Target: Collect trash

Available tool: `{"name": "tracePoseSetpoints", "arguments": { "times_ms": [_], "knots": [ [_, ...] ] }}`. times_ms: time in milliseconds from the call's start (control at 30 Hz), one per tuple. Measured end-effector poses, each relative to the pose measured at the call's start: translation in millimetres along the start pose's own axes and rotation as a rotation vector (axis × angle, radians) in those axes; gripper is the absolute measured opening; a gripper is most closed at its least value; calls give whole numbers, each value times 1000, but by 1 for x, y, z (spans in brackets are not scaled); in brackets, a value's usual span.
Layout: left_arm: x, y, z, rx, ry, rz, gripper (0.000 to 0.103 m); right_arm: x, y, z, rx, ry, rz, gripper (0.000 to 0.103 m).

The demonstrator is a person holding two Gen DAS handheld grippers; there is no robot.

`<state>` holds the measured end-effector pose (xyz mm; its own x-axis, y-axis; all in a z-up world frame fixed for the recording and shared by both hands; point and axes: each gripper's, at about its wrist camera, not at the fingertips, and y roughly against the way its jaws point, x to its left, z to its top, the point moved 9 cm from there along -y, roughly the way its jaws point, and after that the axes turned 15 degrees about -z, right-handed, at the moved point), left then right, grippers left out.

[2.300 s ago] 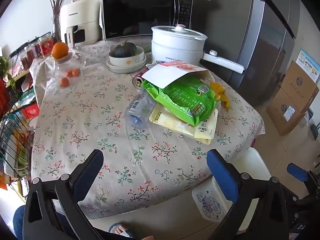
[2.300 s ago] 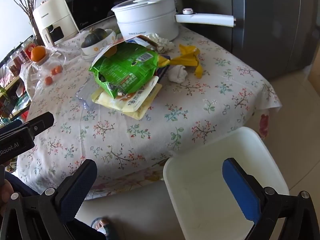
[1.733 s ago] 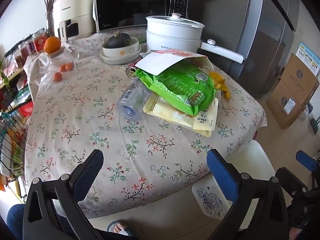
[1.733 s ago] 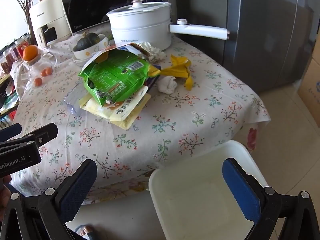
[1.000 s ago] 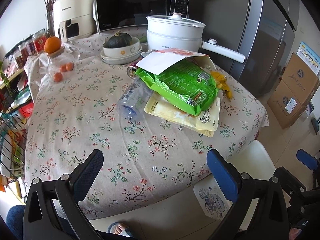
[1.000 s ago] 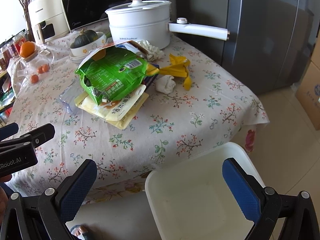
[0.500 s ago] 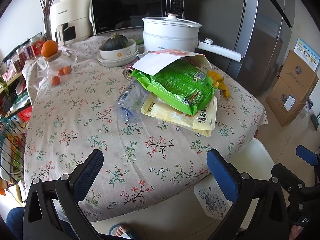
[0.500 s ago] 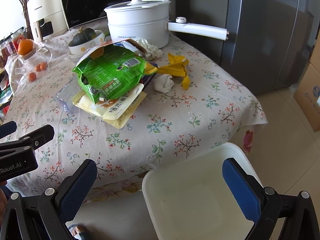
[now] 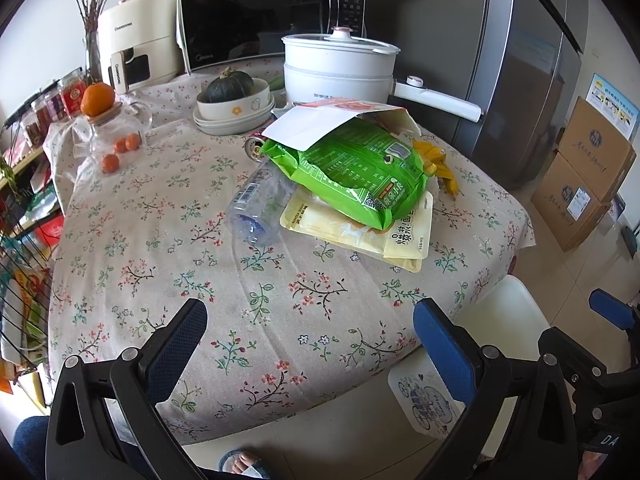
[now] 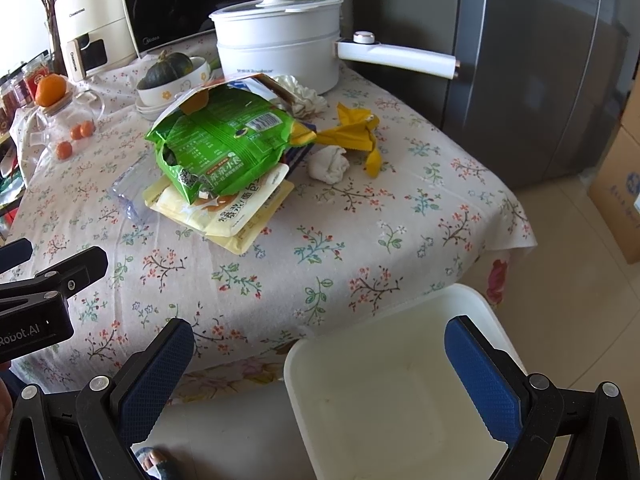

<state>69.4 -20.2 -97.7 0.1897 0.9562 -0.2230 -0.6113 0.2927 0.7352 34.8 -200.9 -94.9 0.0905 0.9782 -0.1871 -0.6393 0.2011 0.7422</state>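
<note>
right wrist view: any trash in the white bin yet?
No, the white bin beside the table is bare inside; the green bag is on the tablecloth.

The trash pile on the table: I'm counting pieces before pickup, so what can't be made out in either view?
- Can: left view shows only its end; the green bag covers the rest.
- Bottle: its neck is under the bags.
- Yellow pouch: whether one or two, unclear.
- Bin: cut off by the frame edge.
</note>
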Motion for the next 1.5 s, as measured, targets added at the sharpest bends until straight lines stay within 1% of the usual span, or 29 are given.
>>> {"name": "tracePoseSetpoints", "arguments": {
  "times_ms": [867,933,1067,1167,1200,1267,1333,1400,1433,1467,1500],
  "knots": [
    [-2,-2,0,-2,-6,6,103,1,-6,-2,18,-1,2,103],
    [-2,-2,1,-5,-13,15,103,1,-7,-3,24,1,0,103],
    [-2,-4,2,-7,-15,22,103,2,-20,-5,69,27,9,103],
    [2,-3,7,-15,-16,39,103,-2,-23,2,37,64,-39,103],
    [4,-3,9,-16,-15,40,103,-5,-22,7,19,65,-39,103],
    [8,-3,15,-21,-13,44,103,-10,-15,22,-23,40,-6,103],
    [13,0,23,-37,-10,54,103,-17,-2,44,-96,-11,40,103],
    [20,2,30,-50,-2,61,103,-19,9,66,-181,-31,81,103],
    [23,2,33,-54,2,62,103,-17,10,73,-197,-26,101,103],
    [26,2,35,-56,5,64,103,-15,5,77,-176,-10,116,103],
    [29,1,36,-52,4,65,103,-11,-2,79,-133,7,133,103]
  ]
}}
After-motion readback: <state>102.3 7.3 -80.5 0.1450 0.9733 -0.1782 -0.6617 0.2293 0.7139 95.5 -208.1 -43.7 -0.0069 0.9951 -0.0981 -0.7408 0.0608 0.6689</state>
